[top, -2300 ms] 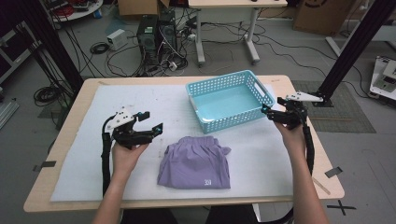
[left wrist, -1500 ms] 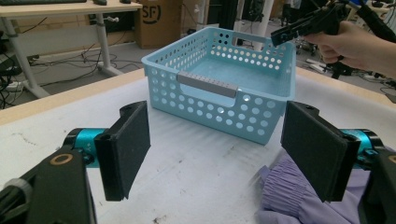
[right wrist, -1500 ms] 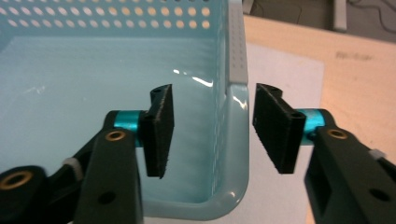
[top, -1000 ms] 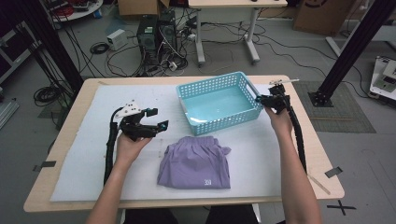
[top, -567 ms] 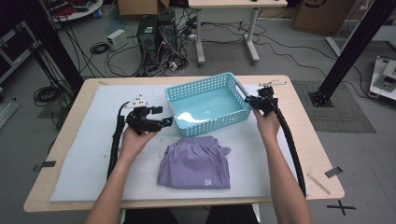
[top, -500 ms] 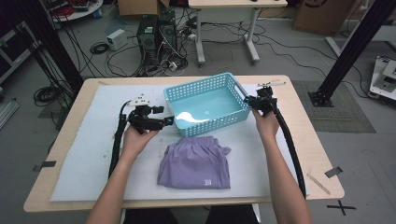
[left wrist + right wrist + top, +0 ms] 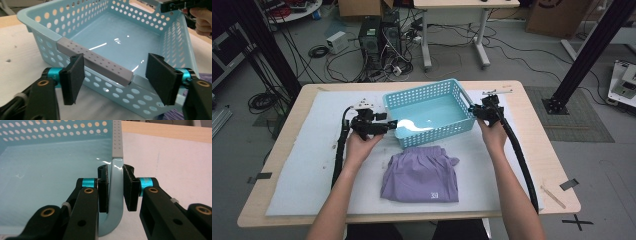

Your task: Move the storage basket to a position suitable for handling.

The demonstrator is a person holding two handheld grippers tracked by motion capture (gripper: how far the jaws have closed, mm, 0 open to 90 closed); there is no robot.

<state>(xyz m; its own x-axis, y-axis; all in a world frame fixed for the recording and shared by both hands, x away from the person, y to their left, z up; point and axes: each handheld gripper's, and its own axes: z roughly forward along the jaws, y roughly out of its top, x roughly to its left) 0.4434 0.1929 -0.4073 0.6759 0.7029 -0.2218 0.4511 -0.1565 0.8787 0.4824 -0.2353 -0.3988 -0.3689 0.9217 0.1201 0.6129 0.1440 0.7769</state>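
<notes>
A light blue perforated basket (image 7: 432, 112) stands on the white mat with nothing in it. My right gripper (image 7: 476, 112) is shut on its right rim; in the right gripper view both pads clamp the rounded edge (image 7: 115, 187) of the basket (image 7: 50, 157). My left gripper (image 7: 388, 125) is open at the basket's left corner. In the left gripper view its jaws (image 7: 115, 77) stand wide on either side of the near rim of the basket (image 7: 175, 37), not touching it. A folded purple garment (image 7: 422, 175) lies on the mat just in front of the basket.
The white mat (image 7: 312, 165) covers most of the wooden table (image 7: 552, 165). A grey strip (image 7: 95, 61) runs along the basket's rim. Black cables trail from both grippers along the forearms. Desks, computers and cables stand on the floor beyond the table.
The right gripper closed on the basket's rim and drew the basket left, toward the table's middle. The left gripper moved up to the basket's left corner and stays open.
</notes>
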